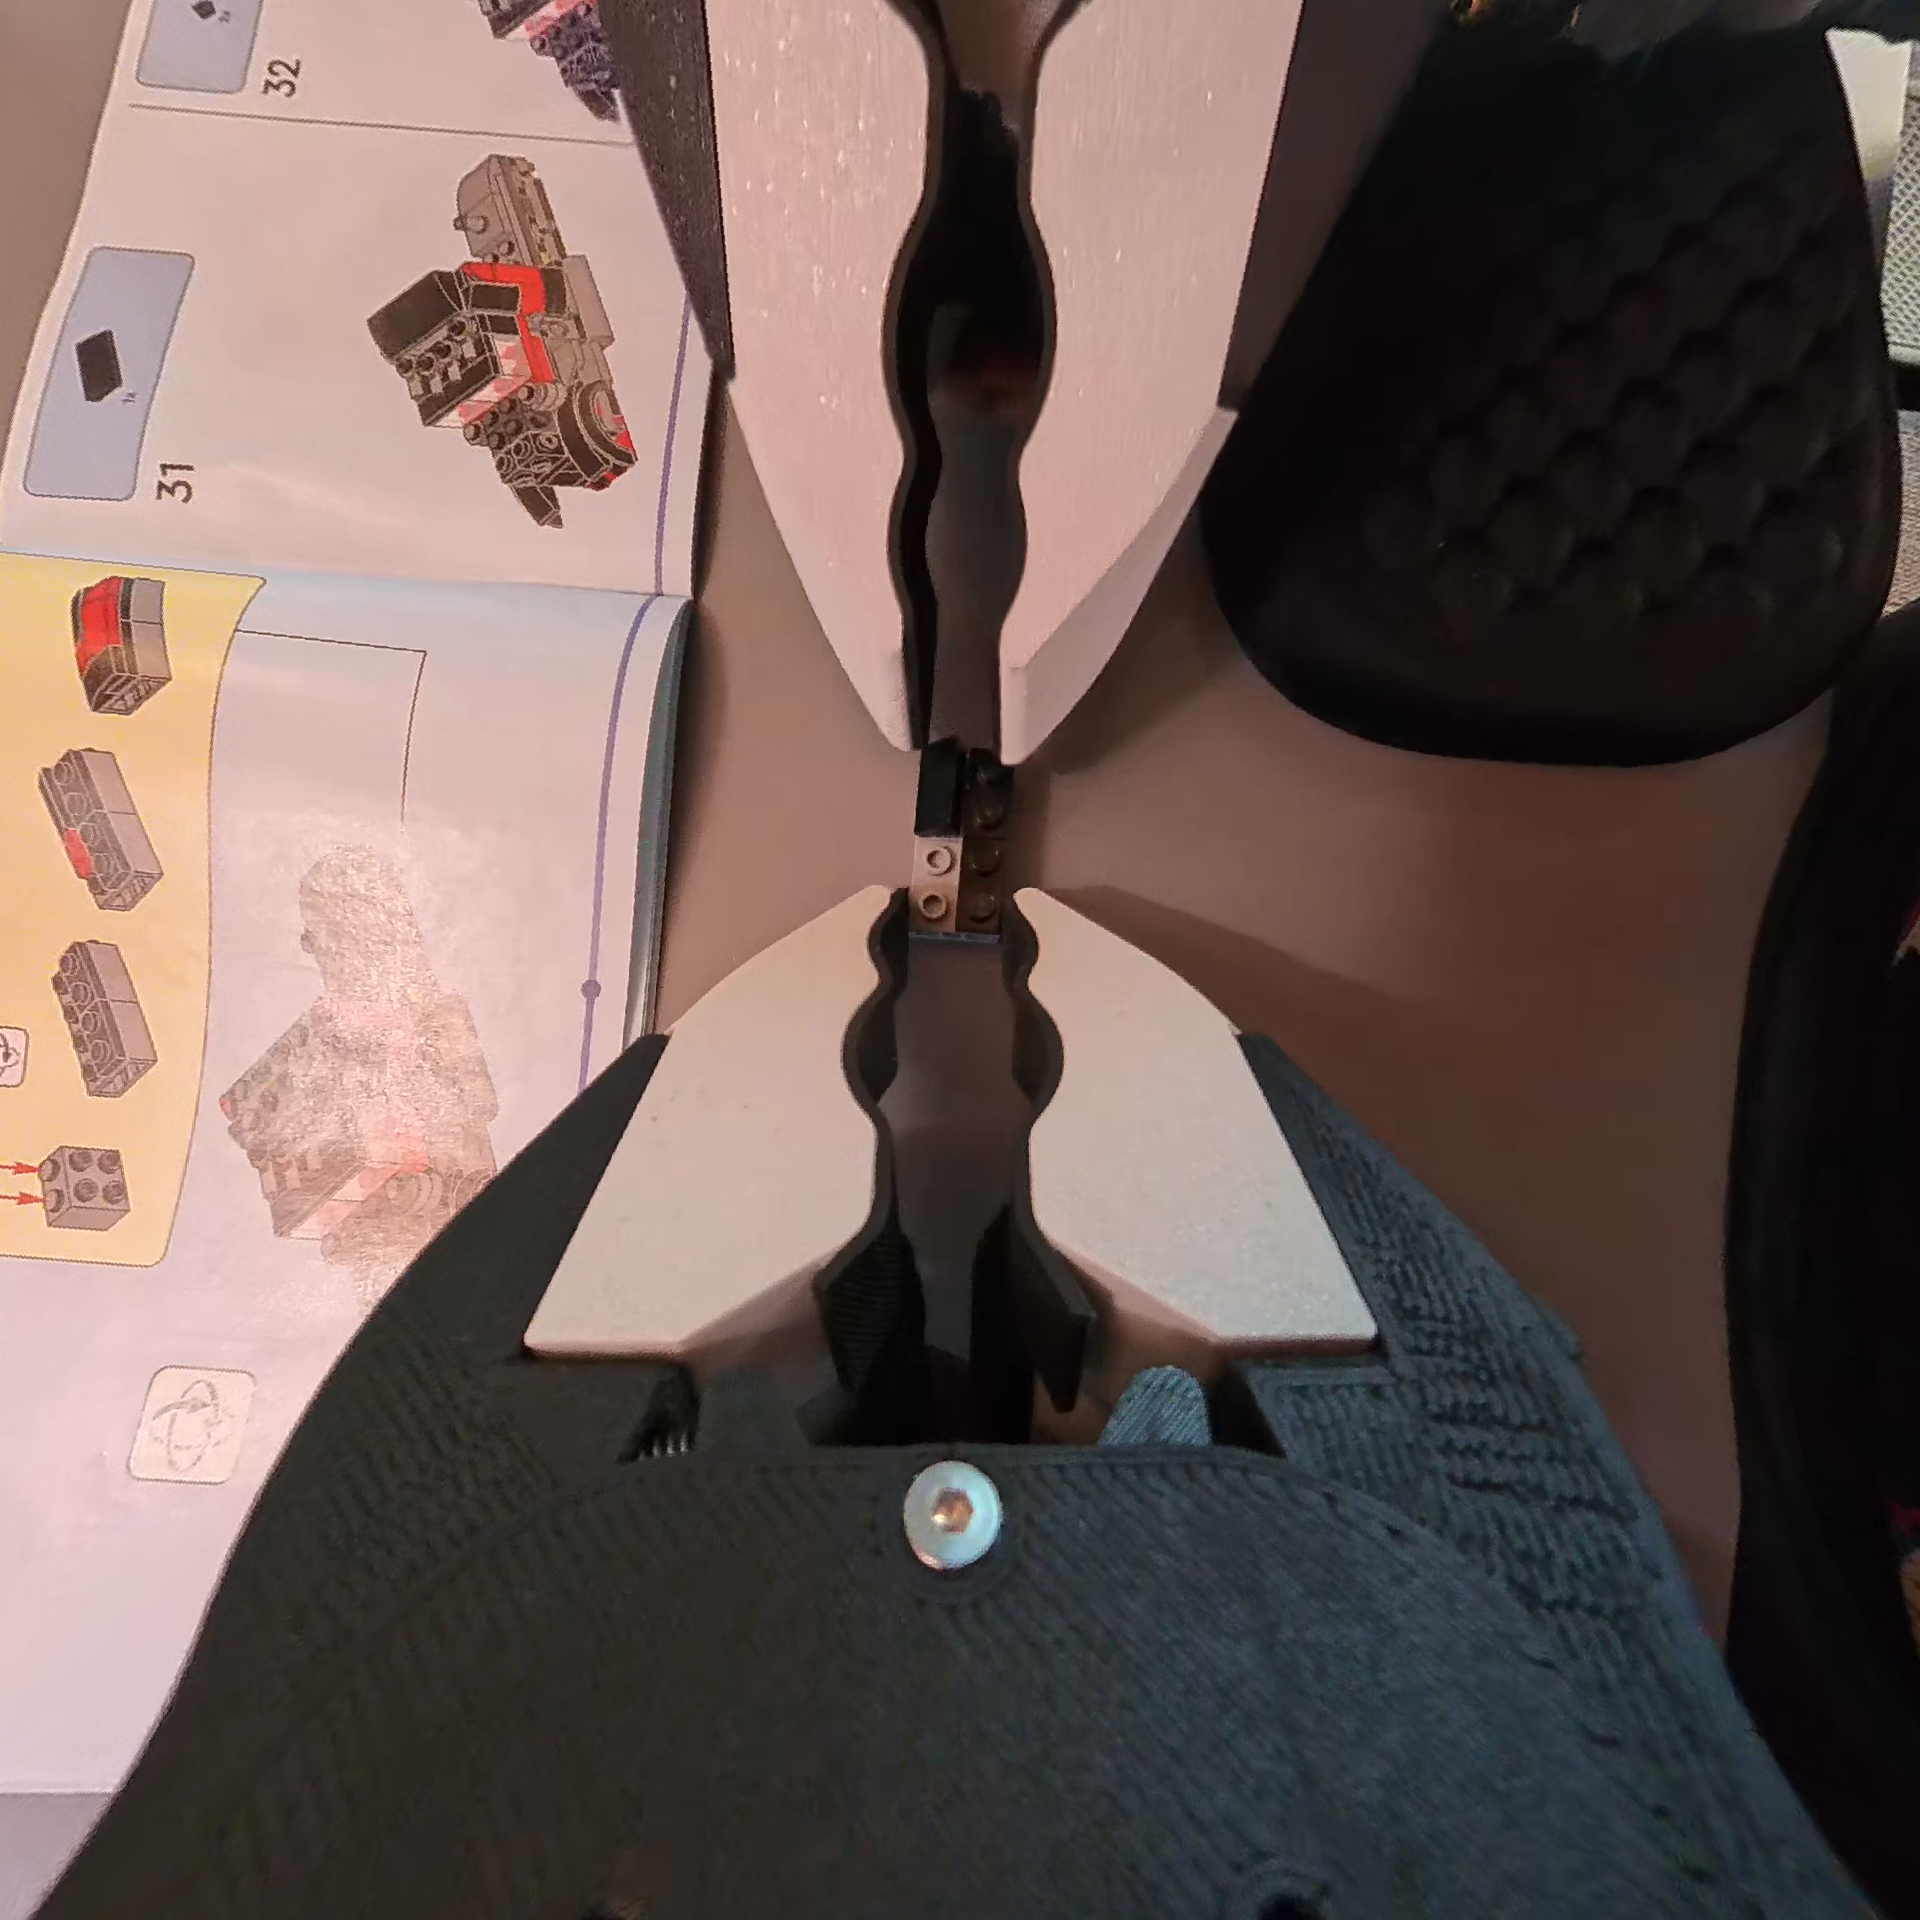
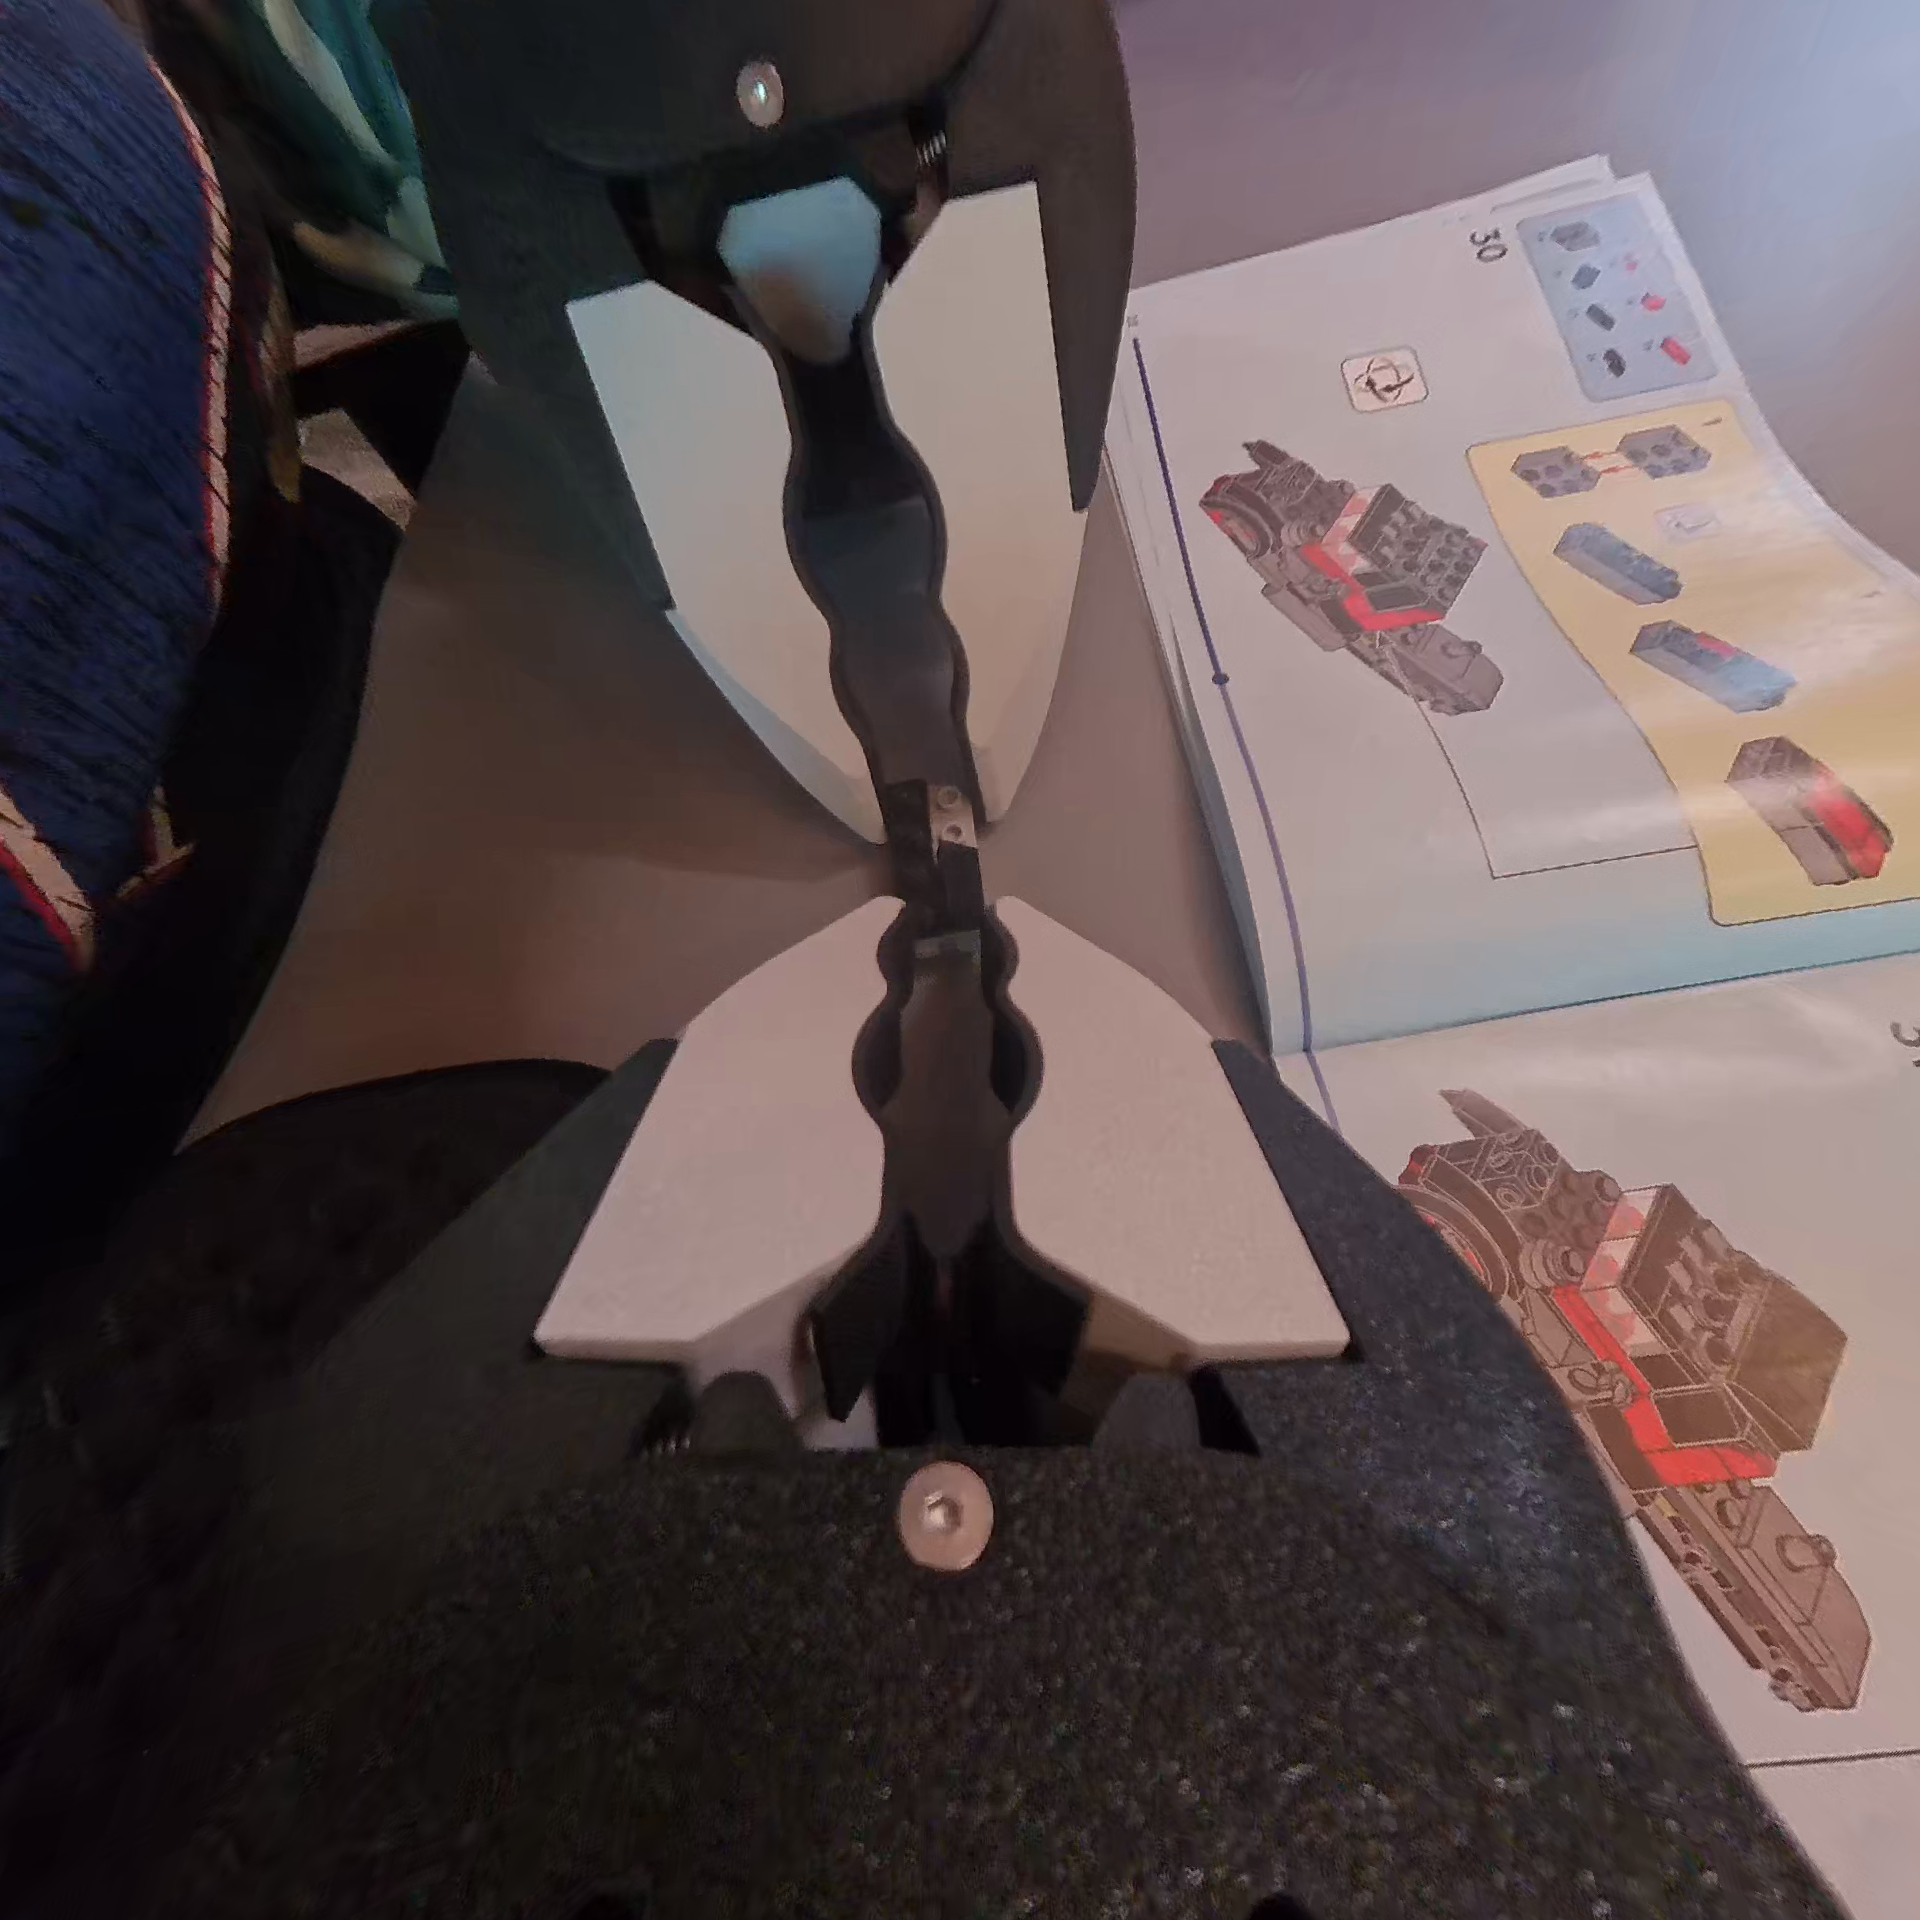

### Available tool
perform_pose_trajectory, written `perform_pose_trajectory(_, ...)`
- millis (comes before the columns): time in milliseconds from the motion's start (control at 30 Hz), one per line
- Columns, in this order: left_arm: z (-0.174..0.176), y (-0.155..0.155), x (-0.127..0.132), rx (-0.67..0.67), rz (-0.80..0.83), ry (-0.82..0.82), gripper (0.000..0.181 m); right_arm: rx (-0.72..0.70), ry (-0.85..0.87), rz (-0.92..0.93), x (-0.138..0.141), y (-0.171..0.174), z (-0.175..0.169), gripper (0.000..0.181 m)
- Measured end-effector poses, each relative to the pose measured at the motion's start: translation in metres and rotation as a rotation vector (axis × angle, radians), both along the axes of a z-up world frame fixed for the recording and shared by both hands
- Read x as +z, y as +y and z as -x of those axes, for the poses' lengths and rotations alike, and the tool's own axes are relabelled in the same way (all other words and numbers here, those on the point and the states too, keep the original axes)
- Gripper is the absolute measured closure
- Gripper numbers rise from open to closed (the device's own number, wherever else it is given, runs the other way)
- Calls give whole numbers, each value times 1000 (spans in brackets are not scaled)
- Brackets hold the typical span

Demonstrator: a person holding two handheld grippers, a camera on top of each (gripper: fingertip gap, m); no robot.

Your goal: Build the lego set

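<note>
Both tools face tip to tip: left tool (image 1: 956, 914) and right tool (image 2: 940, 925) each pinch my small brick assembly (image 1: 961, 847).

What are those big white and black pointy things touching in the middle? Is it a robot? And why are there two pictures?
No robot here. A person holds a pair of tongs in each hand, and each pair carries its own camera looking along its fingers. So one picture comes from the left tongs, with the right tongs facing them from the top, and the other picture comes from the right tongs.

Both pairs are squeezed shut on the same small clump of lego pieces, some black, one light grey with round studs, and hold it up between their tips.

Below, on the brownish table, lies the open instruction booklet with drawings of the model to build. The dark patterned things at the edges are too blurry to name.
</note>
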State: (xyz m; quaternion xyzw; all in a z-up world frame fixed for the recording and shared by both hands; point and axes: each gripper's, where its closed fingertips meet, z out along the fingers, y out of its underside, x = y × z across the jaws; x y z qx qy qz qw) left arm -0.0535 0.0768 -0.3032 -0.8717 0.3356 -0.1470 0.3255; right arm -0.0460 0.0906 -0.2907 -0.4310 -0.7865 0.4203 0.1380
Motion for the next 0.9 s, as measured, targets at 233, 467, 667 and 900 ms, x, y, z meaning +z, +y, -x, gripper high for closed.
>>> perform_pose_trajectory(233,0,0,0,0,2,-5,164,-8,2,4,0,1,1,167)
perform_pose_trajectory(467,-1,-2,1,-13,14,-23,159,-32,12,22,5,4,0,167)
perform_pose_trajectory(667,-1,-1,2,0,39,-63,155,-14,7,29,4,1,-4,164)
perform_pose_trajectory(900,0,0,3,13,39,-81,155,55,95,-29,7,-8,-1,170)
